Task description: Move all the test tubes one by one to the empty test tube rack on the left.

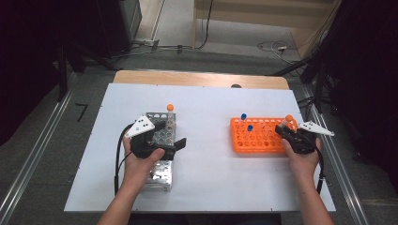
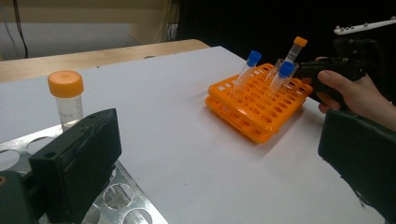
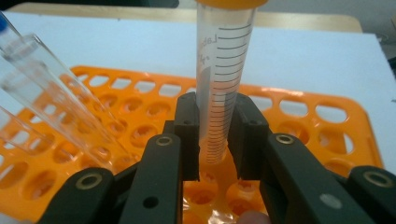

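White table (image 1: pixel 206 183) | right tongs (image 3: pixel 218 135) clamp orange-capped tube (image 3: pixel 223 79), upright, cap up | left tongs (image 2: pixel 210 154) apart

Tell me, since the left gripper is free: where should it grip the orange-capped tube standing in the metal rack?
Grip the clear wall just under the orange cap of the orange-capped tube, coming in level from the side. It stands upright in the metal rack, so only its upper part clears the holes.

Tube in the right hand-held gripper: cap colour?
Orange cap on the tube; clearest in the left gripper view.

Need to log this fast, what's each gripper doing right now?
Left gripper: jaws open, holding nothing.
Right gripper: jaws closed on the orange-capped tube.
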The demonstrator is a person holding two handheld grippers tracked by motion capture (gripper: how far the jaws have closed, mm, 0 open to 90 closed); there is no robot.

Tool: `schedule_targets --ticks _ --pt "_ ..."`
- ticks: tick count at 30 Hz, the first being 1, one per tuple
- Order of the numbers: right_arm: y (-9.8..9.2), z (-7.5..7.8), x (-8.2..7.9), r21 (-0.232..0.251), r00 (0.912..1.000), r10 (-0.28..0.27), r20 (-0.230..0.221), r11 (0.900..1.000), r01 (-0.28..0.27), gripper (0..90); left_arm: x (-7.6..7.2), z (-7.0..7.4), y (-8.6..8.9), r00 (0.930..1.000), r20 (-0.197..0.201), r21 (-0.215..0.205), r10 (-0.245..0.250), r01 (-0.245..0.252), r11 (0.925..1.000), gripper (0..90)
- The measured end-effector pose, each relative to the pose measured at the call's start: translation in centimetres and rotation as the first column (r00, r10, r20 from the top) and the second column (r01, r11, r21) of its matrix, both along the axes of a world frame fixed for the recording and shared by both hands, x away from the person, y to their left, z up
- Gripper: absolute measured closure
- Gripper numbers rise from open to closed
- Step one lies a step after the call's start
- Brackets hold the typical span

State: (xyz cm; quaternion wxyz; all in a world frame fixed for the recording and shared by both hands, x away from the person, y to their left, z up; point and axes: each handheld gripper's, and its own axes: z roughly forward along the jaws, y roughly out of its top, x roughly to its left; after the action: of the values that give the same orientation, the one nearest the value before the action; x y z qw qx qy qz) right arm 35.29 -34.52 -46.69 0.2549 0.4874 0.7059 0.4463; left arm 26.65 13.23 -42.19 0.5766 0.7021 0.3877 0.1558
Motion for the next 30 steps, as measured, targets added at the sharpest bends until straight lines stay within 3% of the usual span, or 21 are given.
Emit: schedule_targets --ticks 6,10,19,30 --pt "-0.3 1.5 -0.6 0.025 0.999 0.039 0.022 0.999 -0.04 72.6 0.0 0.0 0.0 1.0 0.001 0.002 -0.002 0.002 1.0 0.0" --pt "0.1 2.6 -1.2 0.004 0.9959 0.083 0.036 0.996 -0.084 72.6 -0.1 0.1 0.0 1.0 0.004 0.004 -0.001 0.001 1.0 0.0" --pt "0.4 4.3 -2.1 0.001 0.9946 0.099 0.03 0.995 -0.099 72.6 -0.2 0.3 0.0 1.0 0.006 0.005 -0.005 0.005 1.0 0.0" --pt "1.1 5.3 -3.8 0.011 0.9865 0.164 0.013 0.986 -0.164 72.6 -0.3 0.4 -0.3 0.9997 0.008 0.007 -0.024 0.024 0.9997 0.0"
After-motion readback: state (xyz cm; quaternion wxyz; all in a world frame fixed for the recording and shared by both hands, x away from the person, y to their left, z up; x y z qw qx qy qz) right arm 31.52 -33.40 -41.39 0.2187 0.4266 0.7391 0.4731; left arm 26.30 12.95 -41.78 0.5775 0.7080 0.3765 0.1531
